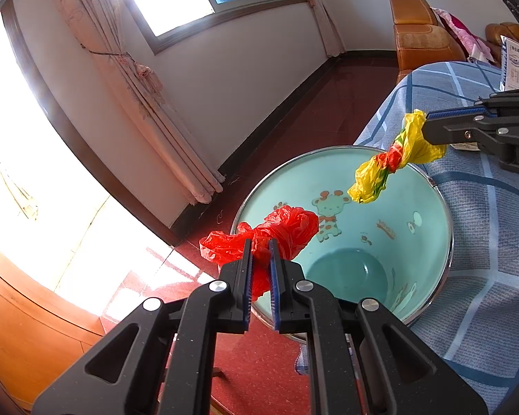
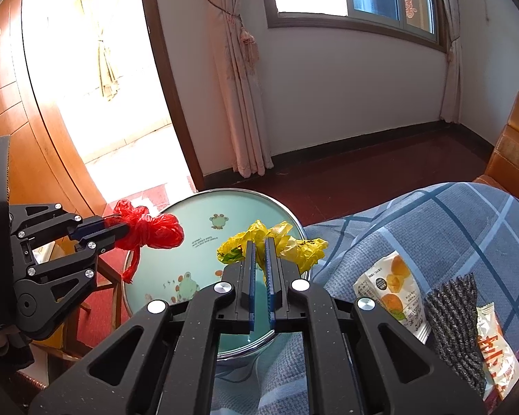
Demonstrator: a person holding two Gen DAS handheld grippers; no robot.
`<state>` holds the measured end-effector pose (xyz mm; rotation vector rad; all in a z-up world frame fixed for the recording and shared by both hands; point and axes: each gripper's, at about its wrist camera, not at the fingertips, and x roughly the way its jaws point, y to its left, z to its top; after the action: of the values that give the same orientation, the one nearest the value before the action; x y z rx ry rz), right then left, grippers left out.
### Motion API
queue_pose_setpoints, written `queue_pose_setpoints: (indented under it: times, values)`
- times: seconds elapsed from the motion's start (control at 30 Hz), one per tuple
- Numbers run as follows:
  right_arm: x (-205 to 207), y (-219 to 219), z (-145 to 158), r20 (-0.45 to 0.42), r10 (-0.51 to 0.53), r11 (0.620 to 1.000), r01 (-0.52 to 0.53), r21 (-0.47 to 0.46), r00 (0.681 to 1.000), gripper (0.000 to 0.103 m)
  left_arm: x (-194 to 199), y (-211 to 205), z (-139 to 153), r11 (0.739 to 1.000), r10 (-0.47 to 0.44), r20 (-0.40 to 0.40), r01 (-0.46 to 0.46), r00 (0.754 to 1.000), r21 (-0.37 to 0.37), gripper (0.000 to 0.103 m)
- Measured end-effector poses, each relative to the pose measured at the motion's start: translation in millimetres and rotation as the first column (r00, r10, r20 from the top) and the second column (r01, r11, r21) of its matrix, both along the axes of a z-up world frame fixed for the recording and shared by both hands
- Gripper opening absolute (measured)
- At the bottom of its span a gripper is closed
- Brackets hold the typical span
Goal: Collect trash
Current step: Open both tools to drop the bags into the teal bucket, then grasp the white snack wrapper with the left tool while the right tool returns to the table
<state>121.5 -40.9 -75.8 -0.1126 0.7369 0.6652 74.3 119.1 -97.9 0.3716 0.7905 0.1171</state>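
Note:
A round teal bin [image 1: 429, 242] with cartoon animals on its inner wall stands on the floor beside the bed. My left gripper [image 1: 260, 242] is shut on a knotted red plastic bag [image 1: 287, 228], held over the bin's left rim. My right gripper [image 2: 259, 242] is shut on a knotted yellow plastic bag [image 2: 304, 247] with red and green print, held over the bin's [image 2: 204, 214] right side. In the left wrist view the yellow bag [image 1: 391, 169] hangs from the right gripper [image 1: 429, 124]. The right wrist view shows the red bag [image 2: 148, 231] in the left gripper [image 2: 121, 230].
A bed under a blue checked blanket [image 2: 432, 224] lies to the right of the bin. On it are snack wrappers [image 2: 394, 283] and a dark knitted piece [image 2: 456, 314]. An orange leather sofa [image 1: 422, 34] stands behind. The floor [image 1: 311, 110] is dark red, with curtains [image 2: 238, 103] and a sunlit doorway [image 2: 114, 103] beyond.

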Motion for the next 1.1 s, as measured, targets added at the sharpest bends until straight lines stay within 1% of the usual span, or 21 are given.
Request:
queue_pose_setpoints:
  times: [0.17, 0.2, 0.23, 0.27, 0.3, 0.33, 0.43, 0.53, 0.63, 0.67, 0.7, 0.73, 0.77, 1.0, 1.1]
  values:
    - [0.9, 2.1, -3.1, -0.009, 0.001, 1.0, -0.001, -0.003, 1.0, 0.007, 0.0, 0.3, -0.3, 1.0, 0.0, -0.001, 0.0, 1.0, -0.004, 0.011]
    - [1.5, 2.5, -3.2, -0.014, 0.005, 1.0, -0.005, -0.004, 1.0, 0.007, -0.4, 0.0, -0.3, 1.0, 0.0, 0.0, 0.0, 1.0, -0.003, 0.014]
    - [1.4, 2.5, -3.4, -0.011, 0.004, 1.0, -0.004, -0.006, 1.0, 0.007, -0.6, -0.4, -0.5, 1.0, -0.002, 0.0, 0.002, 1.0, -0.005, 0.021]
    - [1.4, 1.7, -3.2, -0.005, -0.003, 1.0, 0.003, -0.006, 1.0, 0.015, -1.2, -0.7, -0.3, 1.0, -0.004, 0.003, 0.004, 1.0, -0.009, 0.023]
    - [2.5, 1.0, -3.3, -0.009, -0.006, 1.0, 0.006, -0.003, 1.0, 0.028, -1.7, -1.3, -0.4, 1.0, -0.005, 0.004, 0.005, 1.0, -0.007, 0.027]
    - [3.2, 0.4, -3.3, -0.014, -0.005, 1.0, 0.005, 0.002, 1.0, 0.031, -2.0, -2.1, -0.5, 1.0, -0.006, 0.006, 0.006, 1.0, -0.005, 0.031]
    - [2.1, 0.1, -3.9, -0.011, -0.008, 1.0, 0.008, -0.002, 1.0, 0.034, -3.2, -3.5, -0.1, 1.0, -0.008, 0.012, 0.008, 1.0, -0.008, 0.039]
    - [2.0, -2.6, -4.4, -0.012, -0.018, 1.0, 0.018, 0.002, 1.0, 0.037, -4.1, -4.4, 1.3, 1.0, -0.01, 0.018, 0.01, 1.0, -0.01, 0.042]
    - [1.9, -5.0, -4.2, -0.012, -0.026, 1.0, 0.026, 0.004, 1.0, 0.039, -5.2, -4.7, 2.8, 1.0, -0.008, 0.026, 0.008, 1.0, -0.013, 0.049]
    - [1.3, -7.0, -4.3, -0.01, -0.027, 1.0, 0.027, 0.004, 1.0, 0.039, -5.3, -5.0, 3.0, 1.0, -0.008, 0.027, 0.008, 1.0, -0.012, 0.05]
    - [0.7, -7.8, -3.7, -0.007, -0.029, 1.0, 0.029, 0.004, 1.0, 0.041, -5.7, -5.3, 3.6, 1.0, -0.007, 0.03, 0.007, 1.0, -0.01, 0.052]
    - [-0.1, -9.0, -3.1, -0.004, -0.033, 0.999, 0.033, 0.003, 0.999, 0.041, -6.2, -5.5, 4.3, 1.0, -0.006, 0.034, 0.006, 0.999, -0.01, 0.057]
    - [-0.6, -9.2, -2.6, -0.003, -0.036, 0.999, 0.036, 0.003, 0.999, 0.043, -6.7, -5.9, 5.2, 1.0, -0.005, 0.038, 0.005, 0.999, -0.01, 0.06]
    - [-7.9, -18.6, 2.7, 0.019, -0.076, 0.997, 0.076, -0.001, 0.997, 0.05, -9.3, -11.3, 7.9, 1.0, -0.013, 0.048, 0.013, 0.999, -0.005, 0.064]
    - [-11.6, -25.8, 7.2, 0.025, -0.094, 0.996, 0.094, 0.002, 0.995, 0.05, -10.6, -14.1, 9.9, 1.0, -0.017, 0.052, 0.017, 0.998, -0.005, 0.065]
